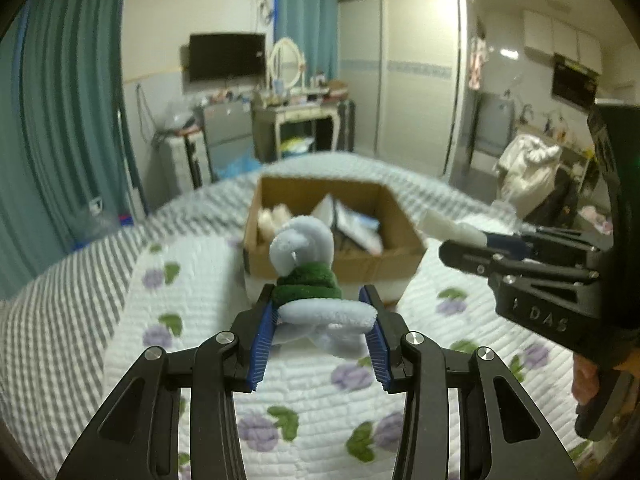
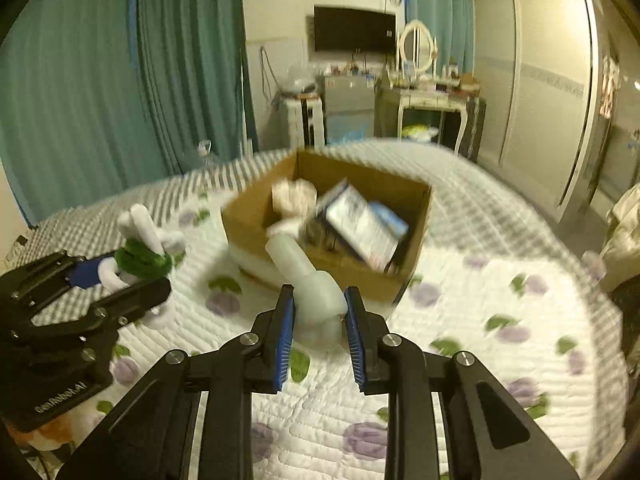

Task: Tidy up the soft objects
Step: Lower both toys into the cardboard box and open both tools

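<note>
My left gripper (image 1: 320, 312) is shut on a pale blue plush rabbit (image 1: 308, 256) with a green scarf, held above the quilt just short of the cardboard box (image 1: 400, 208). The rabbit (image 2: 140, 248) and left gripper (image 2: 120, 276) also show at the left of the right wrist view. My right gripper (image 2: 320, 304) is shut on a pale whitish soft toy (image 2: 308, 276) that points toward the box (image 2: 416, 216). It shows in the left wrist view as the right gripper (image 1: 456, 240) holding the white toy (image 1: 444, 226) at the box's right side.
The box holds a cream plush (image 2: 292, 196) and packets (image 2: 360, 232). It sits on a bed with a floral quilt (image 2: 480, 320) and a striped blanket (image 1: 60, 300). Teal curtains (image 2: 120, 80), a dresser (image 1: 300, 116) and a wardrobe (image 1: 416, 72) stand beyond.
</note>
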A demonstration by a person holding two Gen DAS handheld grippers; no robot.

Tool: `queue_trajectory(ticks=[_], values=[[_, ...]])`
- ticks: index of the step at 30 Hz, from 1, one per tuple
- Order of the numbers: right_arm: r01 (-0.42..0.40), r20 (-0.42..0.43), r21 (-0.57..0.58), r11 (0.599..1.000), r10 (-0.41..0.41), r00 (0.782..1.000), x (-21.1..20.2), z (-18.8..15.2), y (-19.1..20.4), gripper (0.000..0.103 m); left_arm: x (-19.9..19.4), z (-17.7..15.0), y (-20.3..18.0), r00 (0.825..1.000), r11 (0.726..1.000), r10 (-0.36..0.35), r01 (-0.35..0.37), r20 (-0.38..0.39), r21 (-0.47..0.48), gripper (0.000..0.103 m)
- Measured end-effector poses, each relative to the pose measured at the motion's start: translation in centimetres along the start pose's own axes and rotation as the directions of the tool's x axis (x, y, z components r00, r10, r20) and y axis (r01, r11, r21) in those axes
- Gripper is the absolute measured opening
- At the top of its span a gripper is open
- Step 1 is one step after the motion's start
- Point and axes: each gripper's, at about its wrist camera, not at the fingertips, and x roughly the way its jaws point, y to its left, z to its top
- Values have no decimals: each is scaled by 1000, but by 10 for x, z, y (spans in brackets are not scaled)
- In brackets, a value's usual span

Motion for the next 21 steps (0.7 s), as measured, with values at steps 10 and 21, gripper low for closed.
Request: queue_trajectory(ticks=[10, 21], values=[[22, 130, -20, 1000, -19, 991, -43, 82, -1, 25, 20, 63, -11, 998, 999, 7, -10, 61, 51, 41], [-32, 57, 107, 994, 26, 998, 60, 132, -46, 25, 122, 107, 17, 1000, 1000, 12, -11, 24, -17, 41]])
